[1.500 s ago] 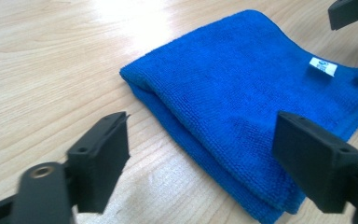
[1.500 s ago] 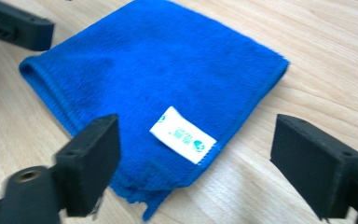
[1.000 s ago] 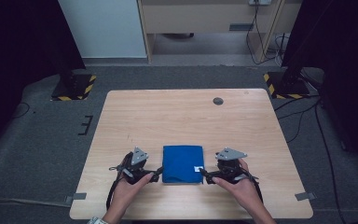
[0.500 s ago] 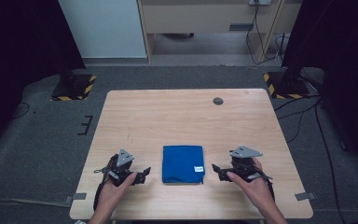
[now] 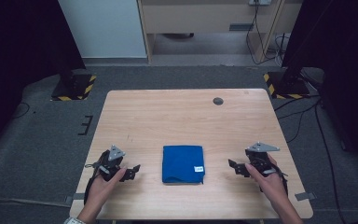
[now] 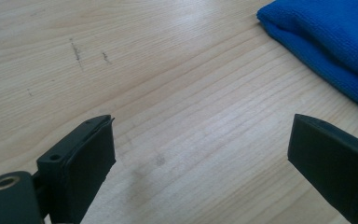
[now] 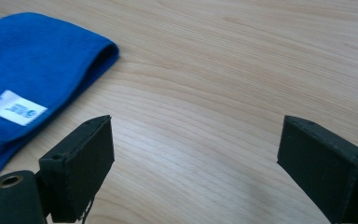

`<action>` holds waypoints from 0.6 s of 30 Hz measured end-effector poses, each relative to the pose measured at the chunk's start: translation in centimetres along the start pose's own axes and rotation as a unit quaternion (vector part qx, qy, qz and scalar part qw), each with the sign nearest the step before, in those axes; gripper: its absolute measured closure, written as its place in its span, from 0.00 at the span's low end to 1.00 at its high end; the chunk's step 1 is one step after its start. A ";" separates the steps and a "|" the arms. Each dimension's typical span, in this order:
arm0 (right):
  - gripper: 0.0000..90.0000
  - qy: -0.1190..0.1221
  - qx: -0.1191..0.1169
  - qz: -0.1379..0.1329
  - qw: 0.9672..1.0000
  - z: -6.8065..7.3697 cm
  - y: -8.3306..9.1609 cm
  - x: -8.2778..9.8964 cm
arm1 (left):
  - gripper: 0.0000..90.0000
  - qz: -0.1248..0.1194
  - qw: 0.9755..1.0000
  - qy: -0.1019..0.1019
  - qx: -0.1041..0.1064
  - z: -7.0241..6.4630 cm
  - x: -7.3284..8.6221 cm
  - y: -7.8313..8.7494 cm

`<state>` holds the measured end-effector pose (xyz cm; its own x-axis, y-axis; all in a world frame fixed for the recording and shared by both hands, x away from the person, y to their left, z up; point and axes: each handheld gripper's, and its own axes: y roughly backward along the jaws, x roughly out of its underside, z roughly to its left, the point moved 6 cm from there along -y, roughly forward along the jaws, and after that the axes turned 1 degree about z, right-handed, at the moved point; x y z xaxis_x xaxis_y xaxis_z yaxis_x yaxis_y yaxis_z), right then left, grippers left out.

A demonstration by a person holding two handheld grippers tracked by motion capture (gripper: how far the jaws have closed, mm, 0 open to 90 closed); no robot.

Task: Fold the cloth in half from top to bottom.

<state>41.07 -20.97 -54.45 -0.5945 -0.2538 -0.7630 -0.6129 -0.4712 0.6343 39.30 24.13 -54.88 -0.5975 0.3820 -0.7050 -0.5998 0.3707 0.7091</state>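
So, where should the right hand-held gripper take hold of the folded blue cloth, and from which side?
Probably the cloth's right edge, near the white label, coming in low from the right. The layers stack there into a thick rim, and the open right hand-held gripper already faces that side.

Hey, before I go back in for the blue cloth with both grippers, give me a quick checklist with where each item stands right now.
1. Left gripper open: ok, its jaws stand wide apart over bare wood.
2. Right gripper open: ok, jaws wide apart, nothing between them.
3. Blue cloth folded and lying flat on the table: ok.
4. Grippers apart from the cloth: ok, one on each side, neither touching it.
5. White label facing up, near the cloth's corner on the right gripper's side: ok.
6. Layers of the fold lined up underneath: cannot tell.
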 end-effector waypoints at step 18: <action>0.14 -0.004 0.038 0.028 0.999 -4.3 -4.3 -1.5 | 0.08 0.046 0.999 -0.004 -0.021 2.6 -3.5 -4.4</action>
<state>46.84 -22.17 -56.59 -0.6335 -0.2713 -0.7246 -0.6160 -0.3898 0.6845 45.39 23.38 -55.48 -0.6474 0.4197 -0.6361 -0.5639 0.2977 0.7703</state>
